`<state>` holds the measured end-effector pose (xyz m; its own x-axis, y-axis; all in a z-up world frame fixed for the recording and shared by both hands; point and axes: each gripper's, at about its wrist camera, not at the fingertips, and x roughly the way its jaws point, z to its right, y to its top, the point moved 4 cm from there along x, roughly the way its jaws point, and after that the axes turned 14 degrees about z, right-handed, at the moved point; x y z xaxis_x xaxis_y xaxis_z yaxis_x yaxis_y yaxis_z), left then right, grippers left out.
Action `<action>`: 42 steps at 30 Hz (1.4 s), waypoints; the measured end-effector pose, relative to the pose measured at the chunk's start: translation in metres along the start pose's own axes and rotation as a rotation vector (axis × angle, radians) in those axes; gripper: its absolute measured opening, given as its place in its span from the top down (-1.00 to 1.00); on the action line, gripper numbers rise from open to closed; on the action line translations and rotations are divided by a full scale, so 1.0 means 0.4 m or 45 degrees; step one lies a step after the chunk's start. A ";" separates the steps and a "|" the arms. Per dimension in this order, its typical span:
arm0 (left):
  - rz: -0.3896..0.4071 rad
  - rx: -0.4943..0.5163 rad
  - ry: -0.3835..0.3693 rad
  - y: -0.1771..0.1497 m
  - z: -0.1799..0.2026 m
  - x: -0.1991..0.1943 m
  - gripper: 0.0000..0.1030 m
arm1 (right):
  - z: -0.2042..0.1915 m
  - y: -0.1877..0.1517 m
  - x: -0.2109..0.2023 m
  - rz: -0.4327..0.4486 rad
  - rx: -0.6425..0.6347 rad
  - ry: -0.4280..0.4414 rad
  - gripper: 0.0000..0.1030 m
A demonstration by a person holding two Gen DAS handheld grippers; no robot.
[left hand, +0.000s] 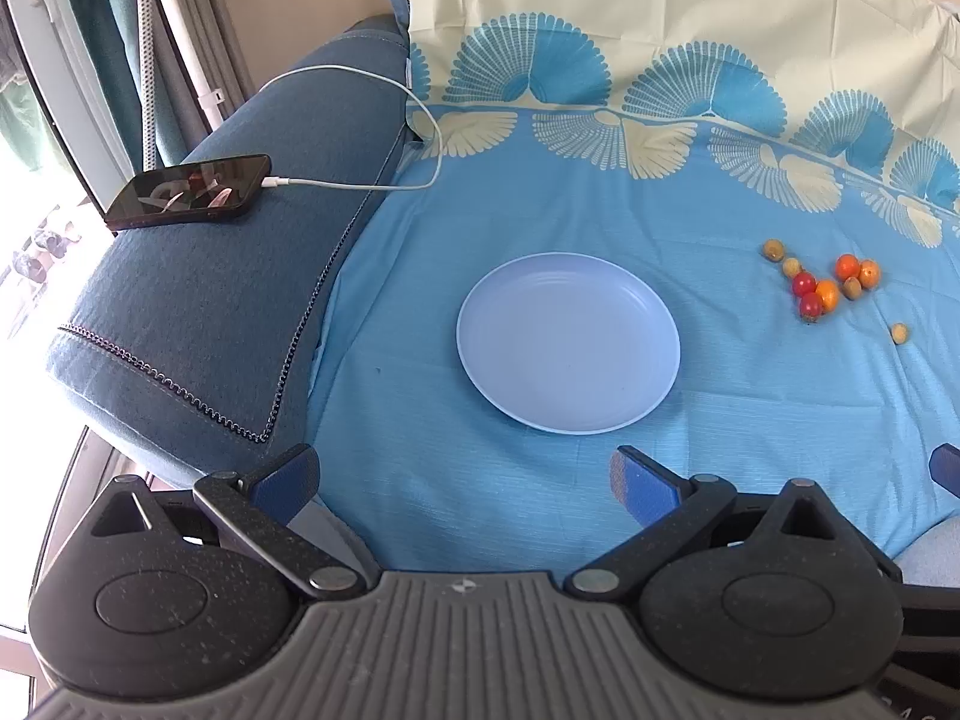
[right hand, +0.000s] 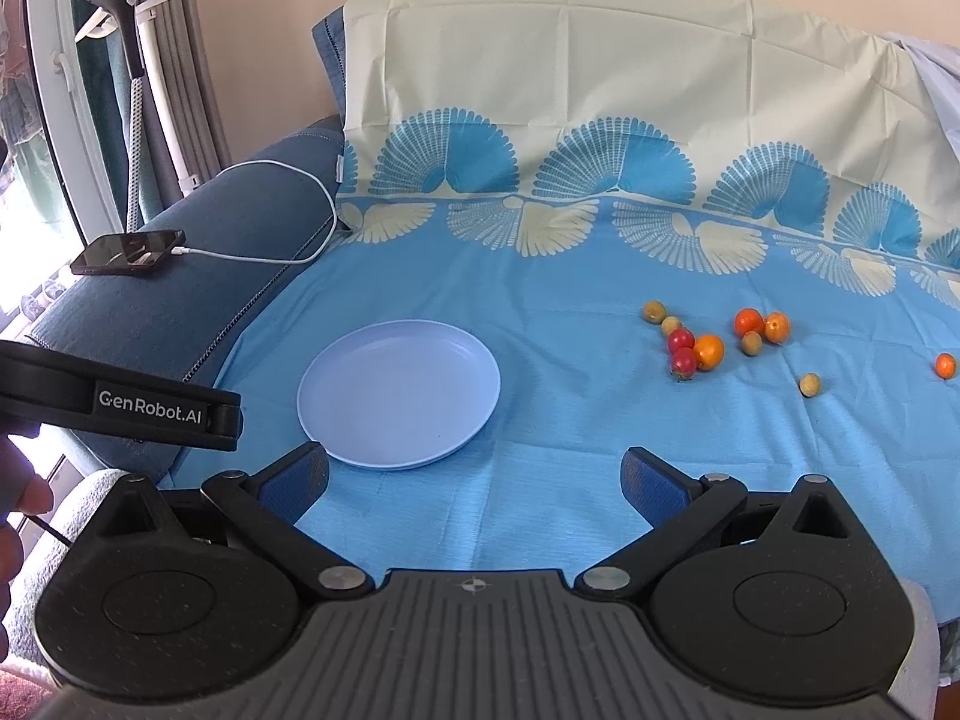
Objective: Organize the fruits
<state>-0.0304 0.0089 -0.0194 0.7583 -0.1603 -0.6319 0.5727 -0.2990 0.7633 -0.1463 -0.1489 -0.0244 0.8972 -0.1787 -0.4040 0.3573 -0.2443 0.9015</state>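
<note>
A pale blue plate (left hand: pixel 568 343) lies empty on the blue cloth; it also shows in the right wrist view (right hand: pixel 399 394). Several small fruits lie in a loose cluster (left hand: pixel 825 285) to the plate's right: red ones (right hand: pixel 683 350), orange ones (right hand: pixel 708 351) and yellowish-green ones (right hand: pixel 654 310). One green fruit (right hand: pixel 810 385) and one orange fruit (right hand: pixel 945 365) lie apart further right. My left gripper (left hand: pixel 465 477) is open and empty, just in front of the plate. My right gripper (right hand: pixel 477 477) is open and empty, in front of the plate and fruits.
A blue sofa arm (left hand: pixel 240 276) on the left holds a black phone (left hand: pixel 189 192) on a white charging cable (left hand: pixel 360 120). The patterned cloth (right hand: pixel 540 90) runs up the backrest. A garment steamer stand (right hand: pixel 129 30) is at the far left. The left gripper's body (right hand: pixel 120 408) shows at the left.
</note>
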 end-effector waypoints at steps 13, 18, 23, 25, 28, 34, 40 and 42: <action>-0.040 0.014 -0.092 0.055 0.108 0.078 -0.99 | 0.153 0.004 0.029 0.071 0.132 -0.162 -0.99; -0.057 0.062 -0.212 0.107 0.274 0.141 -0.99 | 0.390 0.009 0.021 0.224 0.216 -0.420 -0.99; -0.051 0.160 -0.340 0.151 0.510 0.235 -0.99 | 0.675 -0.005 0.053 0.135 0.312 -0.698 -0.99; -0.072 0.188 -0.390 0.158 0.611 0.296 -0.99 | 0.793 -0.001 0.068 0.136 0.327 -0.779 -0.99; -0.116 0.220 -0.417 0.149 0.722 0.396 -0.99 | 0.980 -0.003 0.130 0.142 0.371 -0.871 -0.99; -0.211 0.249 -0.403 0.111 0.832 0.600 -0.99 | 1.334 -0.039 0.333 0.105 0.450 -0.997 -0.99; -0.311 0.286 -0.385 0.088 0.881 0.730 -1.00 | 1.515 -0.101 0.551 -0.059 0.525 -1.024 -0.99; -0.299 0.263 -0.398 0.097 0.879 0.739 -1.00 | 1.541 -0.134 0.588 -0.127 0.546 -1.058 -0.99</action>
<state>0.1065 -0.3809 -0.2239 0.4664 -0.3330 -0.8195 0.6197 -0.5381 0.5713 -0.1143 -0.7652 -0.2634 0.3355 -0.7208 -0.6066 0.1477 -0.5957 0.7895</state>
